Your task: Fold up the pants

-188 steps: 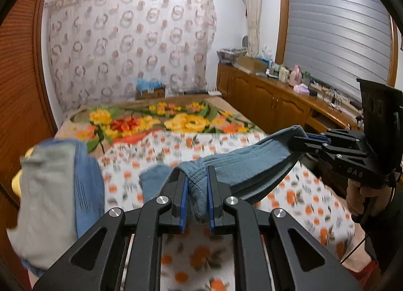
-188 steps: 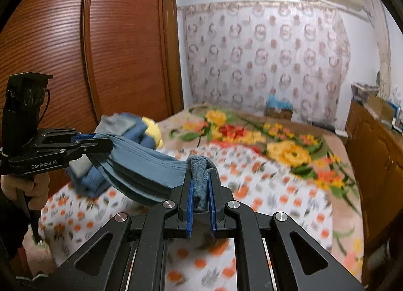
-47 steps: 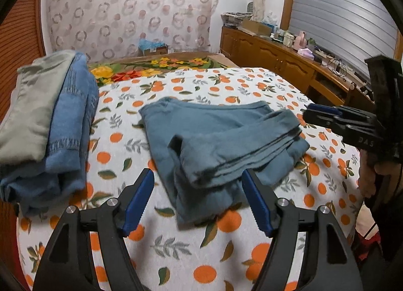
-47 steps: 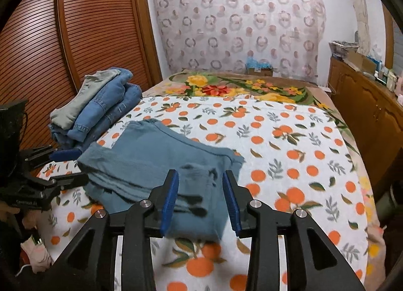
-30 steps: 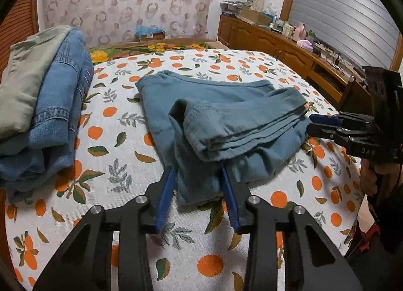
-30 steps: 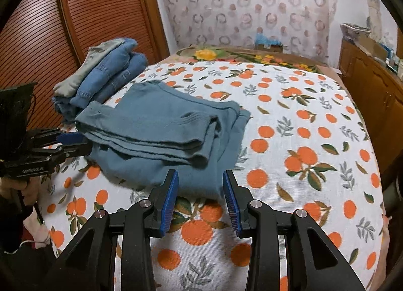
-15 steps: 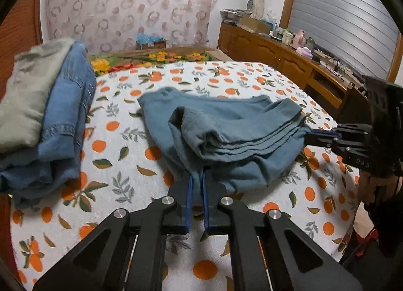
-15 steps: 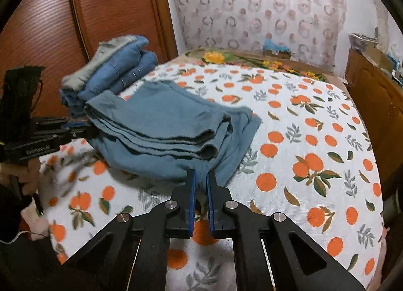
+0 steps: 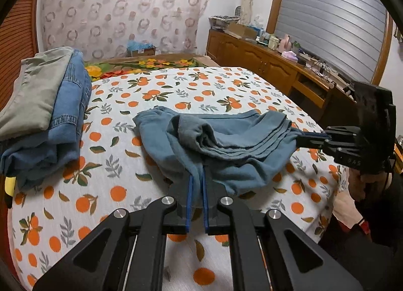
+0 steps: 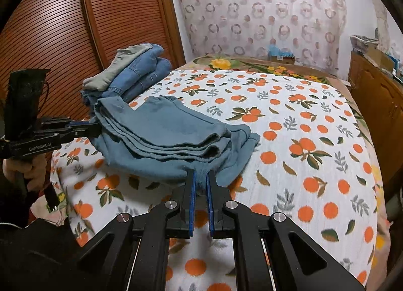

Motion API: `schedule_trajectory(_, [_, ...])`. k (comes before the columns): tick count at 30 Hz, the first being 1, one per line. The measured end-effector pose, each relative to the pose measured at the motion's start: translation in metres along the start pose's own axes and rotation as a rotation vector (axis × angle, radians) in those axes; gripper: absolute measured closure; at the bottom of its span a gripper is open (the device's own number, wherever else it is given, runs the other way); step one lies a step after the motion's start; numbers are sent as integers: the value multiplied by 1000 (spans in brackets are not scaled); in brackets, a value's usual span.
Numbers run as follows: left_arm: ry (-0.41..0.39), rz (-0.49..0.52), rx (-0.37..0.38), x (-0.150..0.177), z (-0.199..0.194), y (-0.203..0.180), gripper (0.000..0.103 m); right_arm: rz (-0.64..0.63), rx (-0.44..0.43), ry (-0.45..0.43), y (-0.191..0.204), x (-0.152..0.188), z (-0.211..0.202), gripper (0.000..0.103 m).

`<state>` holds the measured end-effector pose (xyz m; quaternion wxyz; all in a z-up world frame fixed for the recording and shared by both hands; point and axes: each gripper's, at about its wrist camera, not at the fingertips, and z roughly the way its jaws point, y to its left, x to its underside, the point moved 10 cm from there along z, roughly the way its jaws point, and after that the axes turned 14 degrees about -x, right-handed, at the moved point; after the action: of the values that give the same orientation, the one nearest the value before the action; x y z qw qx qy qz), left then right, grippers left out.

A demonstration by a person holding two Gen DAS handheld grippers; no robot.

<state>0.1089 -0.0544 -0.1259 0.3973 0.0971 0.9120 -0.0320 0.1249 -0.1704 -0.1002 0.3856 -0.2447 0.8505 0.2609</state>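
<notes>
Pants (image 9: 221, 144), blue-grey and already folded into a thick bundle, lie at the middle of the bed (image 9: 226, 89), its near edge lifted slightly off the orange-print sheet. Each gripper has its jaws closed down to a narrow slit on that near hem: the left gripper (image 9: 196, 190) pinches the cloth at 6 o'clock in its own view, and the right gripper (image 10: 200, 185) does the same at 6 o'clock in its own, a tuft of fabric showing between the blue pads. In the left view the right gripper reaches in from 3 o'clock, its tips buried in the bundle's corner; in the right view the left one comes in from 9 o'clock likewise. Holding two corners of one edge likely lets the person carry that edge over evenly, so the layers stay stacked rather than sliding apart. A pile (image 9: 50, 114) of folded denim and a grey-green garment sits at 9 o'clock in the left view, well apart from the pants, probably finished work. The fold seems nearly complete, with perhaps one more halving or a move to the pile left.
</notes>
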Motion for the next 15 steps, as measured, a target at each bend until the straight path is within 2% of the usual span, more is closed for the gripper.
schedule_trajectory(6, [6,17,2,11,-7,-7,95,-15,0,-28,10,3,-20,95])
schedule_trajectory(15, [30,13,5,29,-11,-16,95,5,6,-9,15,26,-27,95])
